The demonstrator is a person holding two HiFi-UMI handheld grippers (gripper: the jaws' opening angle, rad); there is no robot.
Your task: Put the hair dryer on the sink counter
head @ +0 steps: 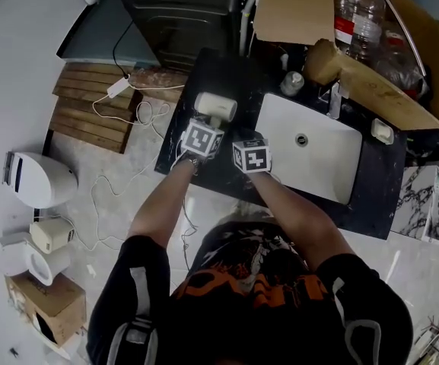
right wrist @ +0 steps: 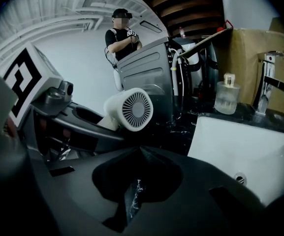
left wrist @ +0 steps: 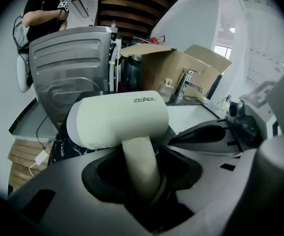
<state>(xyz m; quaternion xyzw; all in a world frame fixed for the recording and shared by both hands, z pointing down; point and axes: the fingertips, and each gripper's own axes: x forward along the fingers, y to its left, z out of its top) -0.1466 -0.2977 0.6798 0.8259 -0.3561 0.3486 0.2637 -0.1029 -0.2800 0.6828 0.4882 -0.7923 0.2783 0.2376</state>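
Note:
A cream hair dryer (head: 216, 106) hangs over the left part of the black marble sink counter (head: 227, 74); whether it touches the counter I cannot tell. My left gripper (head: 208, 126) is shut on its handle (left wrist: 141, 166), and the barrel (left wrist: 117, 119) lies crosswise just beyond the jaws. In the right gripper view the dryer's round rear grille (right wrist: 136, 109) faces me. My right gripper (head: 248, 138) hovers beside the left one, near the basin's left edge. Its jaws (right wrist: 139, 149) meet at the tips with nothing between them.
The white basin (head: 310, 147) fills the counter's right half, with a faucet (head: 335, 97) and a glass jar (head: 292, 84) behind it. A grey washing machine (head: 181, 14) and an open cardboard box (head: 356, 59) stand at the back. A white cable (head: 119, 87) trails across the floor.

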